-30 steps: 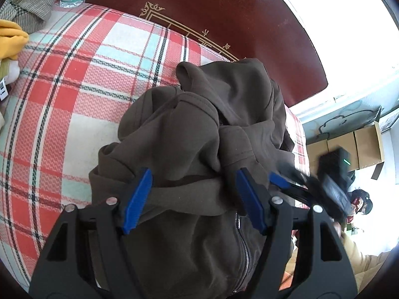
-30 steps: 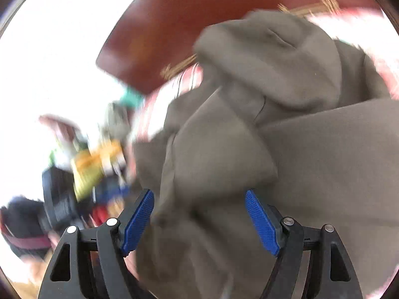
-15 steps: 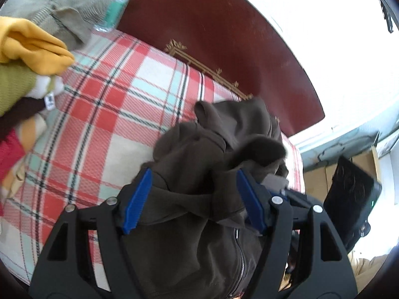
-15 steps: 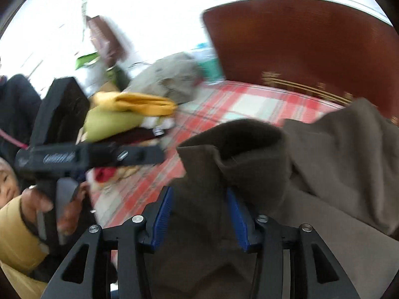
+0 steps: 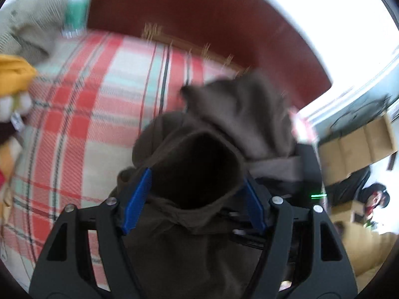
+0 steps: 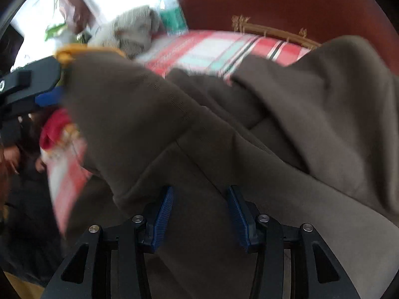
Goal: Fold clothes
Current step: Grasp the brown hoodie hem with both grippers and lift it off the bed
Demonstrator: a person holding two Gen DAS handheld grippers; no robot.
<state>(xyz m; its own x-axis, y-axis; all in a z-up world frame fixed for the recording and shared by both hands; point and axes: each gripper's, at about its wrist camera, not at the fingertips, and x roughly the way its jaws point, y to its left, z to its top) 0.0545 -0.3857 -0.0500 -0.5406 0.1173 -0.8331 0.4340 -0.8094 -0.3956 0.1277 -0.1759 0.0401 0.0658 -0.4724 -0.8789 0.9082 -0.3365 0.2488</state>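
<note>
1. At the far left of the left wrist view, a pile of clothes [image 5: 12,79] is lying on the edge of the bed, with a yellow garment on top and a grey striped garment [image 5: 32,22] behind it beside a green-labelled bottle [image 5: 76,12].
2. A red, white and teal plaid bedspread [image 5: 87,114] is covering the bed, which is backing onto a dark red wooden headboard [image 5: 199,20] with gilt trim.
3. The dark brown hoodie [image 5: 199,174] is sitting bunched on the bedspread, partly lifted, with a round dark opening facing the camera.
4. The left gripper [image 5: 197,196] is standing with its blue pads spread wide, and the hoodie's fabric is filling the space between them; whether the pads are pressing the cloth cannot be told.
5. At the right of that view, cardboard boxes [image 5: 359,144] are standing by a wall.
6. In the right wrist view, the left gripper is showing at the left edge, touching the hoodie [image 6: 249,124].
7. The right gripper [image 6: 199,211] is standing narrowed, its pads closing on a fold of the hoodie, which is draping across most of the frame.
8. The image is blurring with motion.
</note>
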